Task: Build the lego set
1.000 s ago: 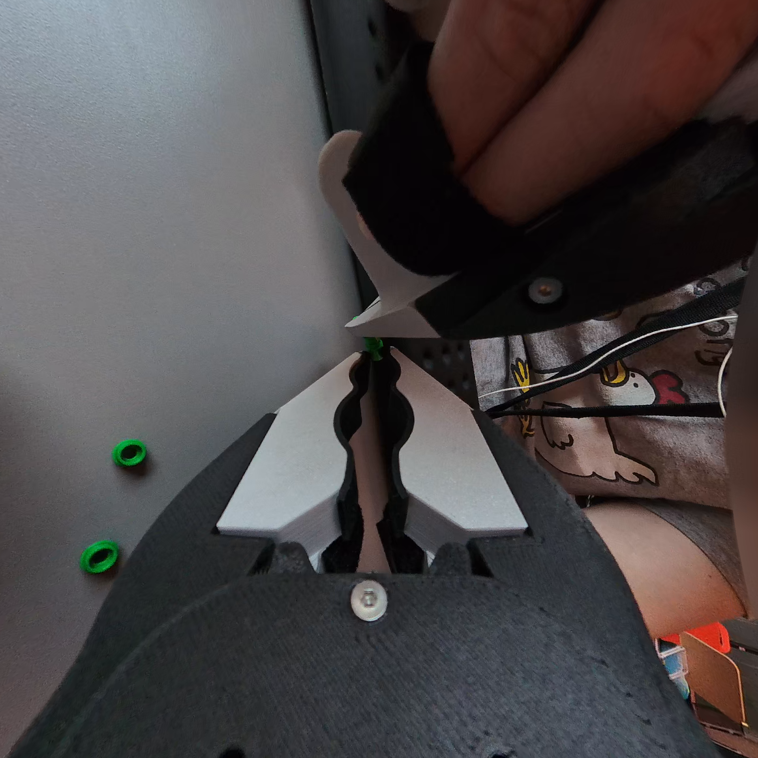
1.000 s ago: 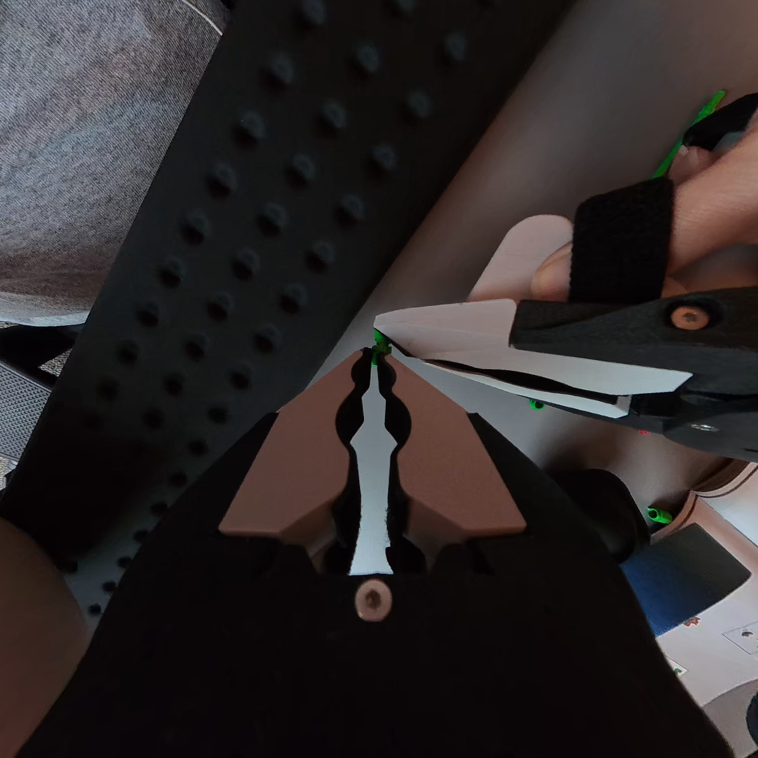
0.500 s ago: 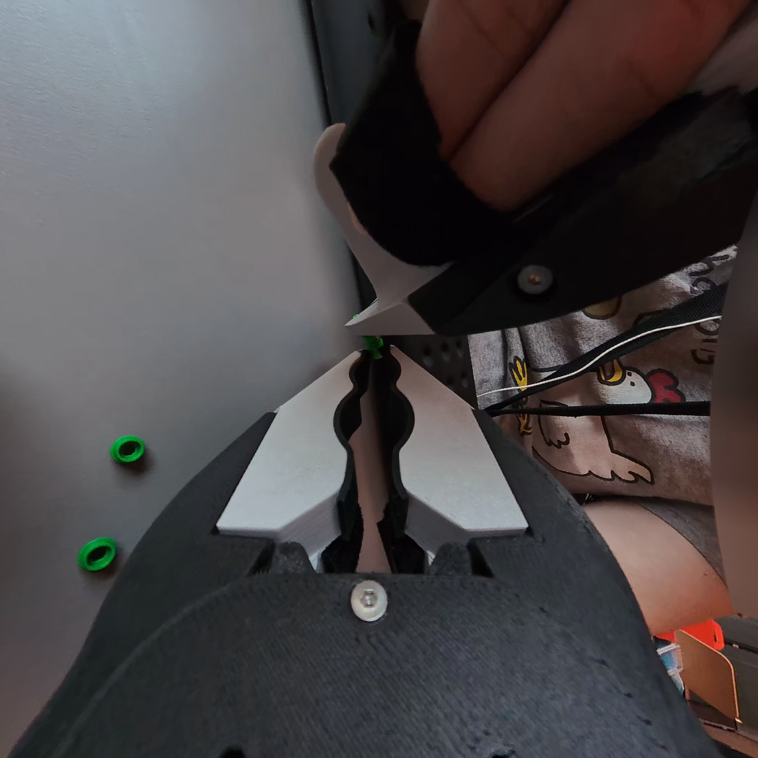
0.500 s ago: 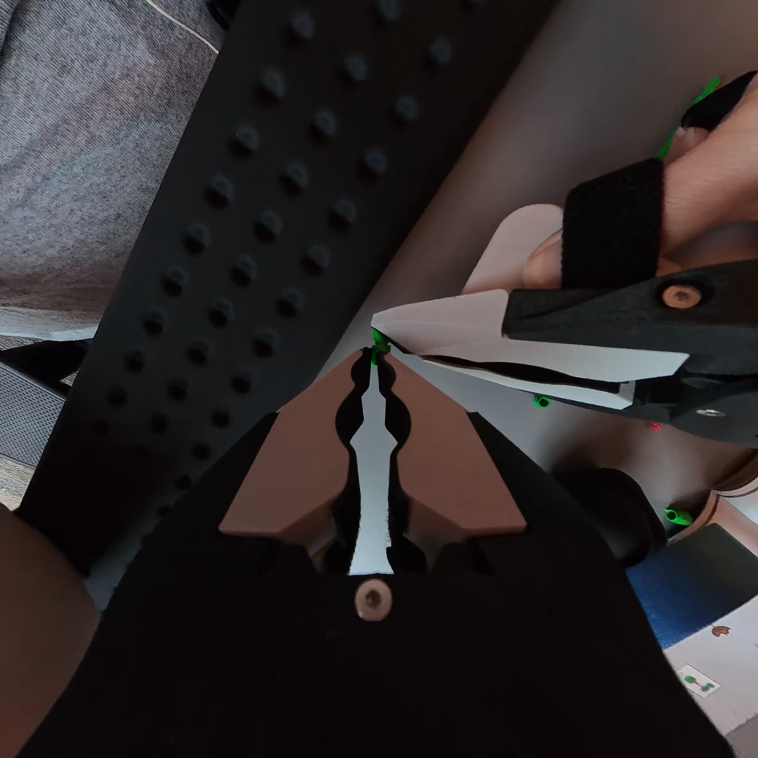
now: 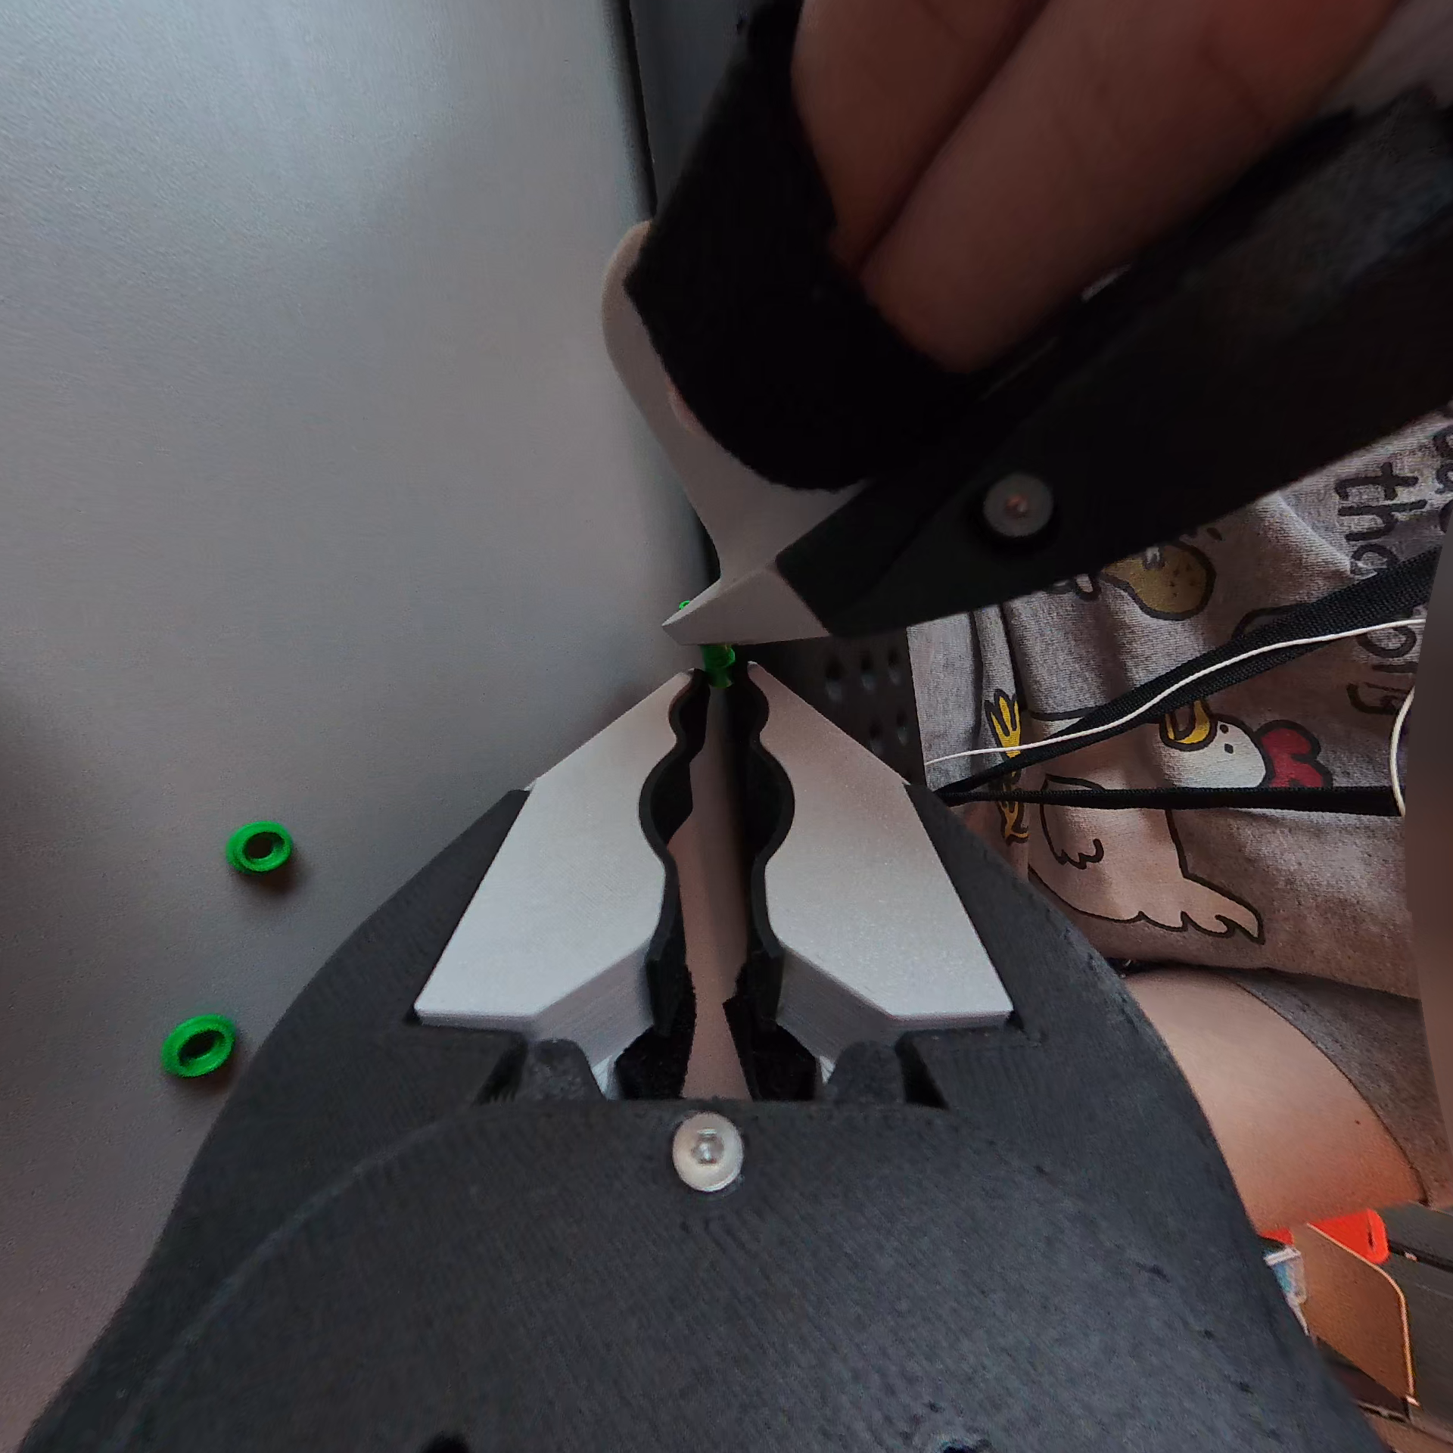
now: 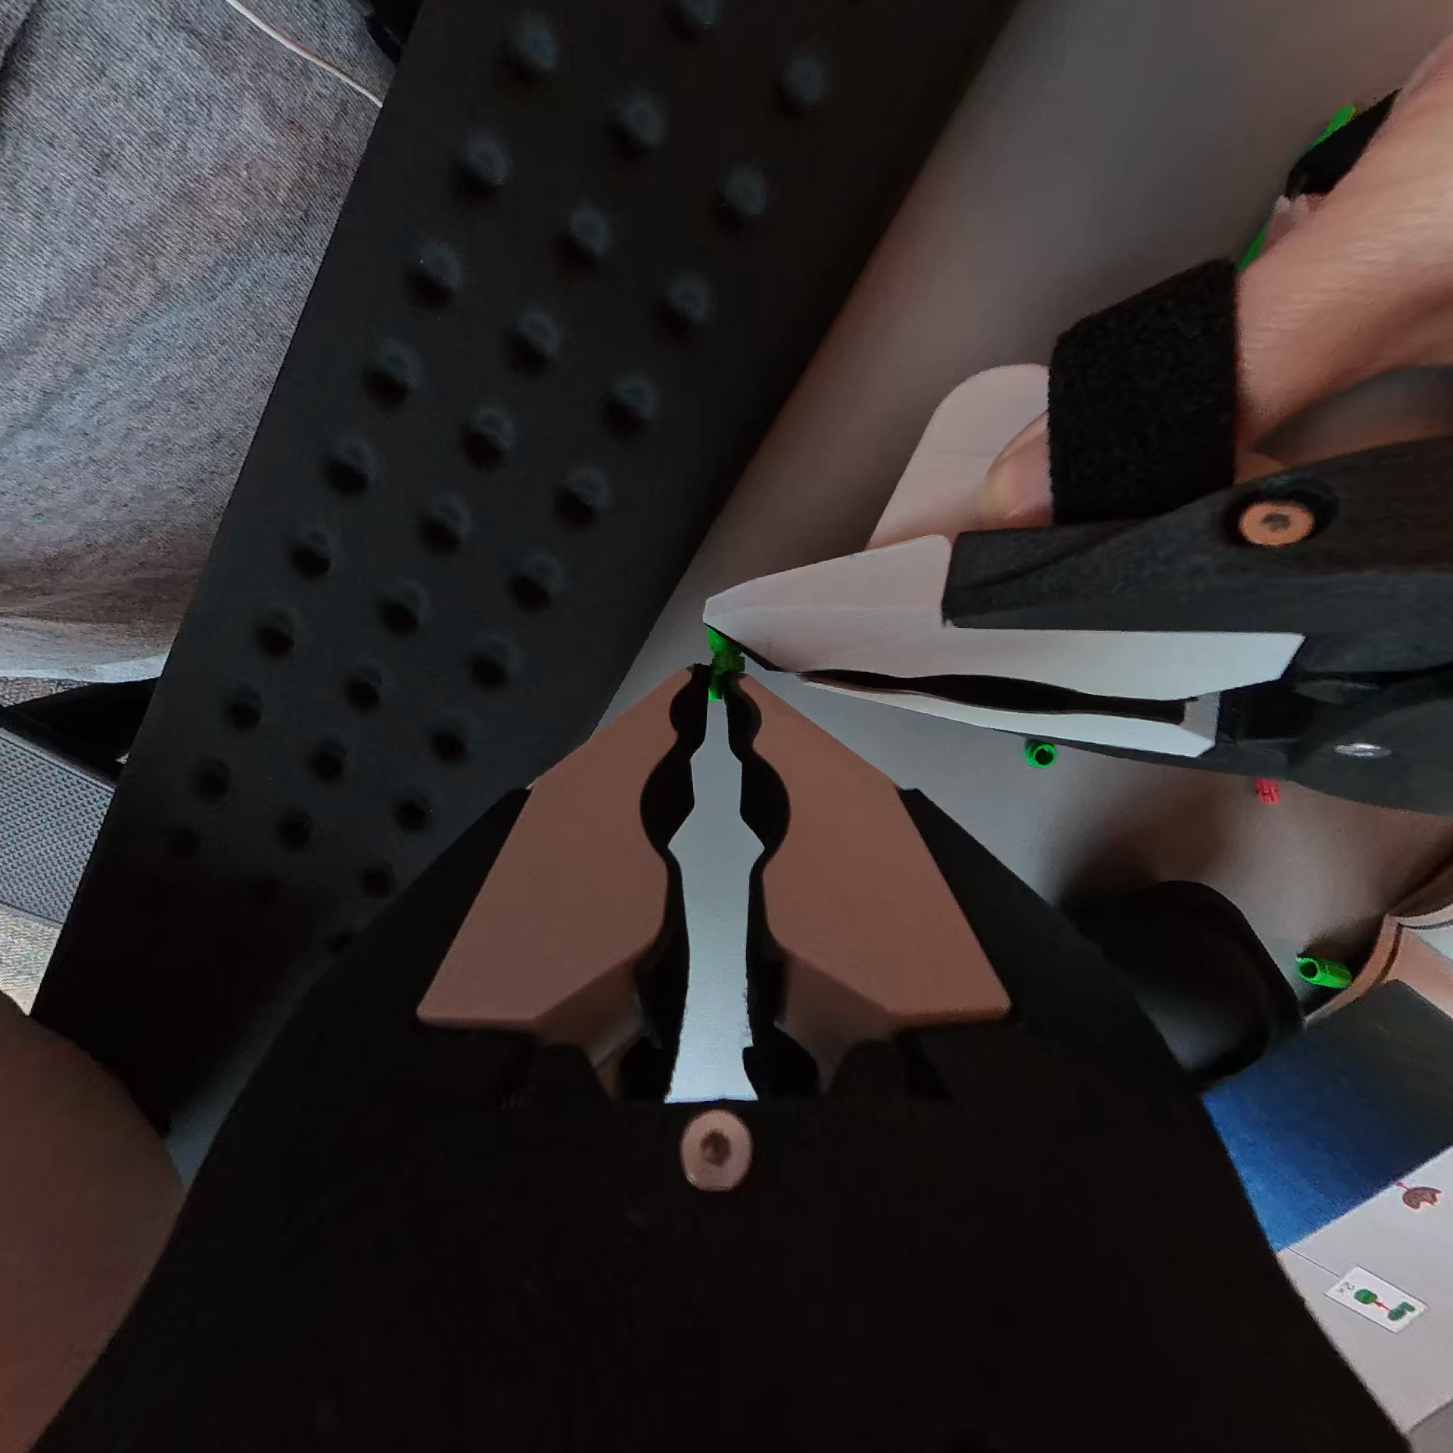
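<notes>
**Tiny green lego part pinched between two grippers**

Left wrist view: the left gripper (image 5: 719, 675), jaws pinching the green piece (image 5: 717, 660), met the right gripper (image 5: 692, 617) tip-to-tip; two green rings (image 5: 259, 846) lay on the table. Scene barely changed vs. 1 s ago.

Right wrist view: the right gripper's jaws nipped the same piece; misaligned push could've popped it loose, prob. onto the black perforated panel (image 6: 440, 440).
</notes>
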